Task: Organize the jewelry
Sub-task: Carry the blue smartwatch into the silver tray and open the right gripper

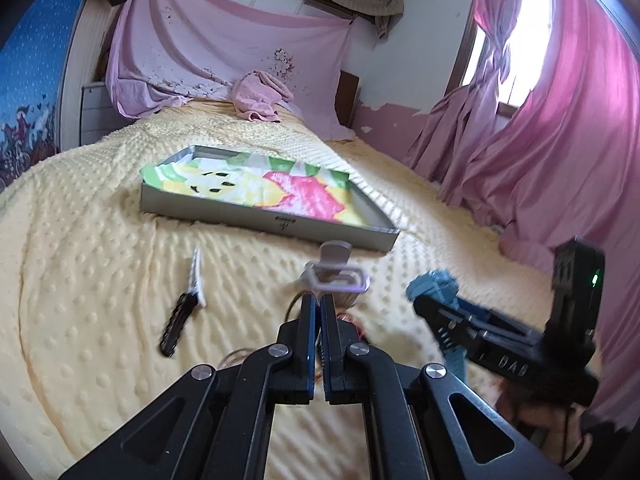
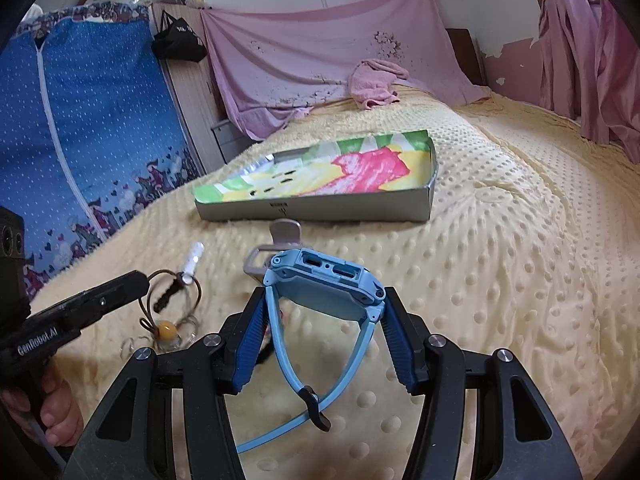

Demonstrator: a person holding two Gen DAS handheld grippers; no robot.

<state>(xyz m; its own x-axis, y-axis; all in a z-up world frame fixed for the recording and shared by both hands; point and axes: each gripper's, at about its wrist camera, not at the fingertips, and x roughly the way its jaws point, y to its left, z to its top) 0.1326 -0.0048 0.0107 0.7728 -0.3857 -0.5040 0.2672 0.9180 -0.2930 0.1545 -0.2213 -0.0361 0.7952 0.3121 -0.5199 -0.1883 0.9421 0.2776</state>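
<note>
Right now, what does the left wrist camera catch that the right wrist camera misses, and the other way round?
Only the left view shows the bright window and the left tongs shut on a thin loop.

Only the right view shows the blue zipped wardrobe in full and an amber bead on a cord.

Both share the tray, the yellow blanket and the blue watch in the right tongs.

Lt-blue watch [image 2: 326, 280]; yellow dotted blanket [image 2: 500, 260].

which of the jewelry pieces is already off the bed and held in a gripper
The blue watch: it sits clamped between the right gripper's pads, strap dangling. The black-and-white bracelet lies flat on the yellow blanket, untouched.
</note>
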